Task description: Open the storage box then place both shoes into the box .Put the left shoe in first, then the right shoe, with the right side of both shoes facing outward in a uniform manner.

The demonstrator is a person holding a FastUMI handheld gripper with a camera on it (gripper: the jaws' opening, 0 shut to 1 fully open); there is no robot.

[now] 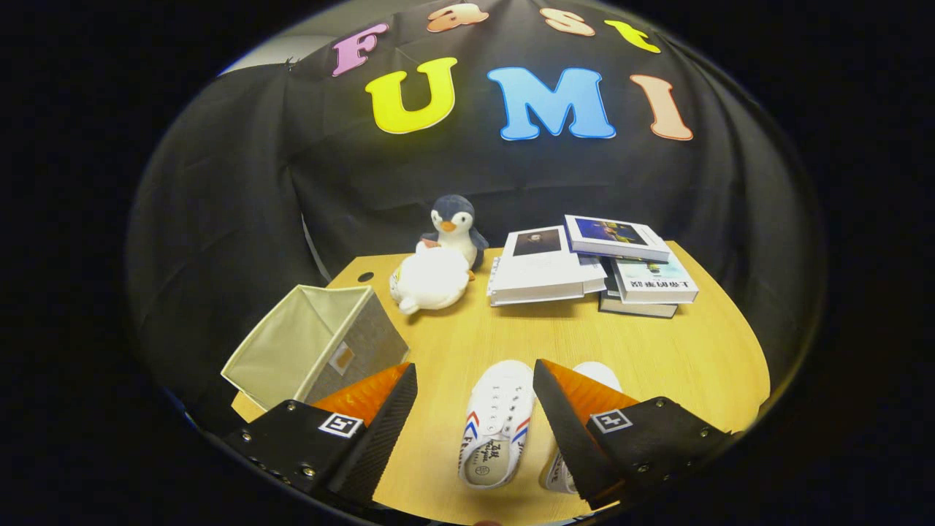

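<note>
Two-finger gripper point(475, 394) poised above the near edge of a round-cornered wooden table point(657, 358), its fingers spread wide apart and holding nothing. Between the fingers lies one white canvas lace-up shoe with red and blue side stripes point(498, 424), toe pointing toward the far edge of the table; a second white shoe of the same kind point(595, 376) lies just beside it, largely hidden behind the right finger, so which is the left shoe and which the right cannot be told for certain. The grey-and-beige fabric storage box point(315, 343) stands at the left edge of the table, beyond the left finger, its top open and its pale lined interior showing with nothing visible inside; it appears tipped, with its mouth angled up and toward the left. At the far edge sit a white plush toy point(429, 281) and, touching it from behind, a dark blue and white plush penguin point(454, 226); a loose stack of books point(592, 267) occupies the far right corner. Judged from this arrangement, the box is already open, neither shoe has been placed, and both placements remain, the left shoe first.
</note>
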